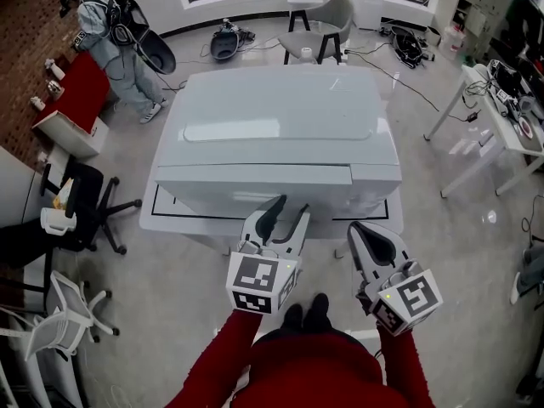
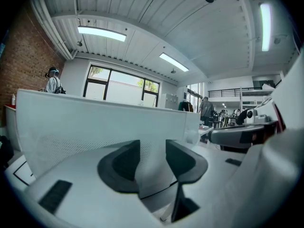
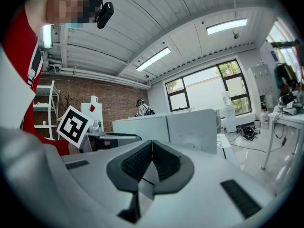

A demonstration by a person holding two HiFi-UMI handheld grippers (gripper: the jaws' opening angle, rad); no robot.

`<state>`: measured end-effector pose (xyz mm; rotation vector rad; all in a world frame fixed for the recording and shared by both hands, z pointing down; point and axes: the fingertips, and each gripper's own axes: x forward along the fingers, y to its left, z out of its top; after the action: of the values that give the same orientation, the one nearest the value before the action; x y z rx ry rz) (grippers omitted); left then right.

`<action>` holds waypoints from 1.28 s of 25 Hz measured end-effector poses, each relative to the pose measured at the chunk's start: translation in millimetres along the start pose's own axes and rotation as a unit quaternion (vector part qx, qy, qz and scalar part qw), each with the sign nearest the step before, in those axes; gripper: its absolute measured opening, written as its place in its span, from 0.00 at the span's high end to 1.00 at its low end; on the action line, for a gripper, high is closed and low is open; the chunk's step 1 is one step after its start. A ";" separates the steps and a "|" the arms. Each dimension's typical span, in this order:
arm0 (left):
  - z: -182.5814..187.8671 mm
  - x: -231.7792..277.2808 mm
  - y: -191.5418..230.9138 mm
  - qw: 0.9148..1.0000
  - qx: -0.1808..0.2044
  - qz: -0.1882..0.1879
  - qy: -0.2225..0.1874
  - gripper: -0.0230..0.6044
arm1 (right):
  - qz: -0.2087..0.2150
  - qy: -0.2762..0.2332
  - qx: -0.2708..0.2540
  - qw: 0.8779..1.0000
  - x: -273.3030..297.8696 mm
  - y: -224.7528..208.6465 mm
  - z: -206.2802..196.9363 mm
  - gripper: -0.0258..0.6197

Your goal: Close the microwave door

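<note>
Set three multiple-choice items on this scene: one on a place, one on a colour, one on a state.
1. Where do the tips of the left hand-held gripper stand?
A. Close in front of the front face of the microwave
B. On top of the microwave
C. Behind the microwave

2. What colour are the person's sleeves?
A. Blue
B. Red
C. Green

3. How do the jaws of the right hand-held gripper stand?
A. Wide apart
B. Gripping the microwave
C. Together, with nothing between them

Key:
1 A: the head view shows its tips just at the front face.
2 B: both sleeves show red at the bottom of the head view.
3 C: the right gripper view shows the pads meeting, short of the microwave.
</note>
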<state>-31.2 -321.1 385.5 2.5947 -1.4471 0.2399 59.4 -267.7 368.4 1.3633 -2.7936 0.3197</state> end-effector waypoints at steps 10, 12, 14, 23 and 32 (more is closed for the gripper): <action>-0.6 4.2 8.6 1.000 -0.007 0.012 -0.004 0.70 | -0.009 0.005 0.006 1.000 -6.3 -1.0 -7.4 0.94; -1.6 4.7 7.9 1.000 -0.007 0.011 -0.004 0.70 | -0.010 0.003 0.011 1.000 -9.4 -1.8 -8.1 0.94; -0.6 3.8 7.4 1.000 -0.010 0.001 -0.006 0.70 | -0.013 0.001 0.009 1.000 -10.4 -3.0 -7.3 0.94; 24.2 -20.6 -39.9 0.989 -0.018 -0.122 -0.080 0.90 | -0.020 -0.001 -0.003 1.000 -28.4 -7.6 -3.0 0.94; 26.6 -48.5 -70.0 0.980 -0.010 -0.168 -0.103 0.95 | -0.038 -0.024 -0.001 0.999 -56.0 -13.3 6.6 0.94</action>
<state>4.9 -250.5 344.7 2.8594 -1.0271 -0.0899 105.0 -233.4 358.4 1.4923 -2.7694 0.2854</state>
